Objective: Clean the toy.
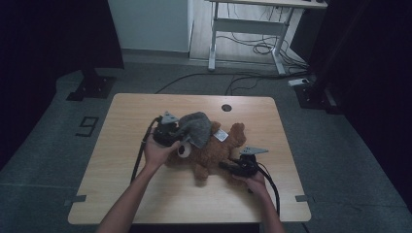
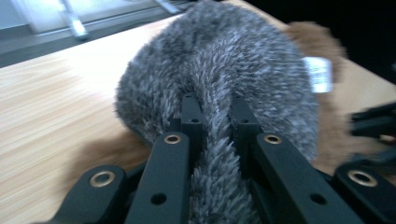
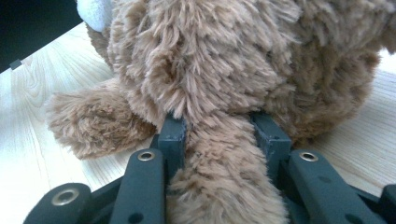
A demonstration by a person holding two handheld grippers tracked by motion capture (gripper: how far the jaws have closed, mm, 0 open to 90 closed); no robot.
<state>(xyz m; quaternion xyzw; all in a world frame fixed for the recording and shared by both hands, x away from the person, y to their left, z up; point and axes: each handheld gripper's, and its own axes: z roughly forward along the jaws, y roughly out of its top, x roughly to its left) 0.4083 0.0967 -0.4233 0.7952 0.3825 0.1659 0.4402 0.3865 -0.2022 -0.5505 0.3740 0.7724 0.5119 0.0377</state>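
While the left hand-held gripper (image 2: pixel 212 116) pinches the grey plush (image 2: pixel 219 60) mid-frame, the right hand-held gripper (image 3: pixel 219 128) clamps the brown teddy's (image 3: pixel 224 60) leg.

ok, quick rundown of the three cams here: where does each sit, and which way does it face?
High view: above the person's side, looking forward and down at the table; both forearms, left gripper, right gripper.
Left gripper view: on the left gripper, looking along its jaws, shut on the grey plush.
Right gripper view: on the right gripper, jaws shut on a limb of the brown teddy bear.
Shared: all three show the bear.
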